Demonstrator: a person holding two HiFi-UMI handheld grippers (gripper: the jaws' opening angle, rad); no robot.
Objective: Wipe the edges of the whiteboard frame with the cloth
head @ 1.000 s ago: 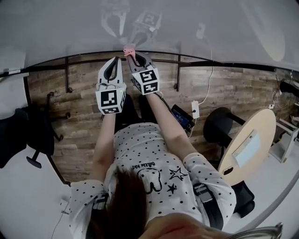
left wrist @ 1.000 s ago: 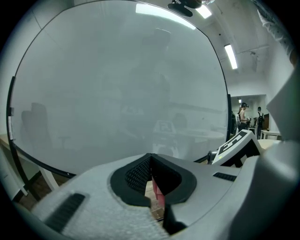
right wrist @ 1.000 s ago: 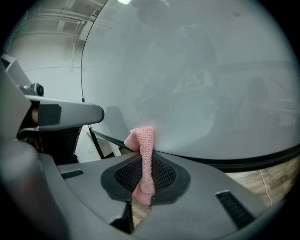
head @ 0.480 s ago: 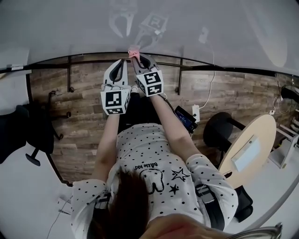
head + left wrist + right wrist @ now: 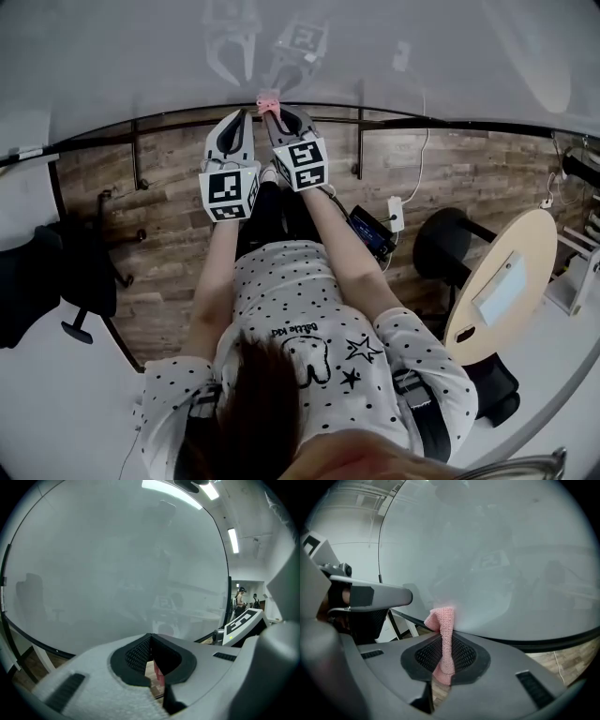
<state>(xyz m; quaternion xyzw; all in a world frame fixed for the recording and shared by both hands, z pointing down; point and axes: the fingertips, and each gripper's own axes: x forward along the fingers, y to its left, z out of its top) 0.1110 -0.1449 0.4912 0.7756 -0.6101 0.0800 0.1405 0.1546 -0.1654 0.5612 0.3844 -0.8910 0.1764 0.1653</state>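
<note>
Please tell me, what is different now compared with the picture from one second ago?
The right tool, shut on the pink cloth, slid slightly to the person's right along the whiteboard frame, on its lower edge. The left tool followed beside it. Unchanged: the cloth stays pinched against the frame, and the left tool holds nothing.

The cloth (image 5: 444, 620) is a coarse knit — the whiteboard (image 5: 511, 550) smooth and glossy, its frame (image 5: 534, 642) dark and matt.
</note>
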